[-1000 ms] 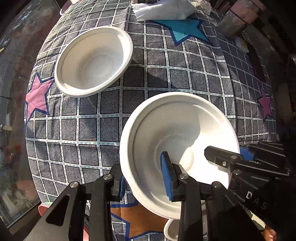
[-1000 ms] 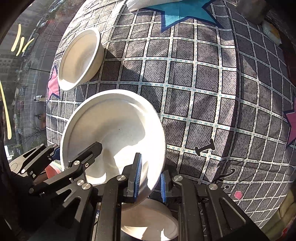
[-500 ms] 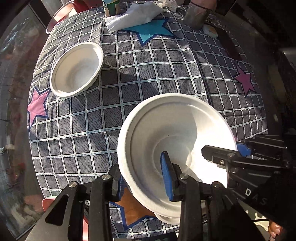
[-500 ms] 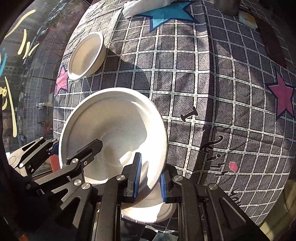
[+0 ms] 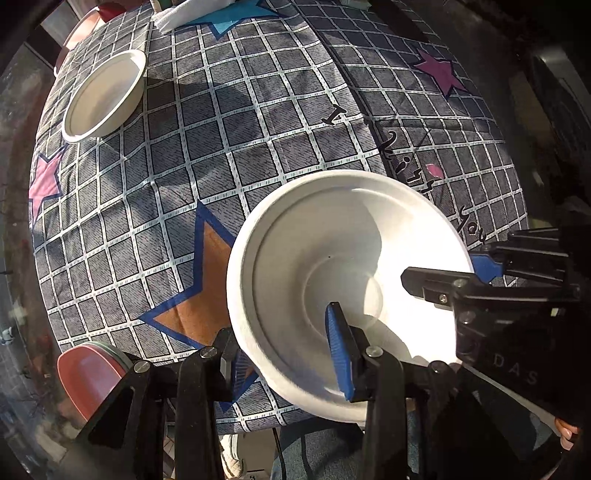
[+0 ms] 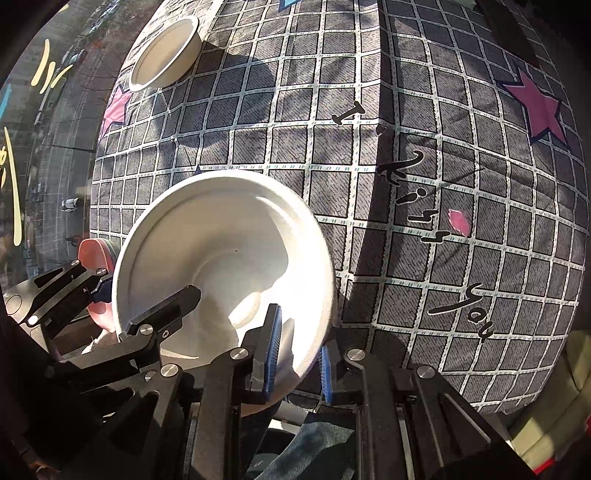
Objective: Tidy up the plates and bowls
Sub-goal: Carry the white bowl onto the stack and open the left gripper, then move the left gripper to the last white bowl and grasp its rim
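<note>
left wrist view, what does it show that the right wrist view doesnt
Only the left wrist view: an orange star on the cloth and a white napkin at the far edge.
Only the right wrist view: painted yellow marks outside the cloth.
Both: the held white bowl, the far bowl, and a red plate.

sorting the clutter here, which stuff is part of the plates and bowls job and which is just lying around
Job: held white bowl; second white bowl far on the tablecloth; stacked red plates at the near edge.

Lying about: white cloth at the far edge; checked tablecloth.
</note>
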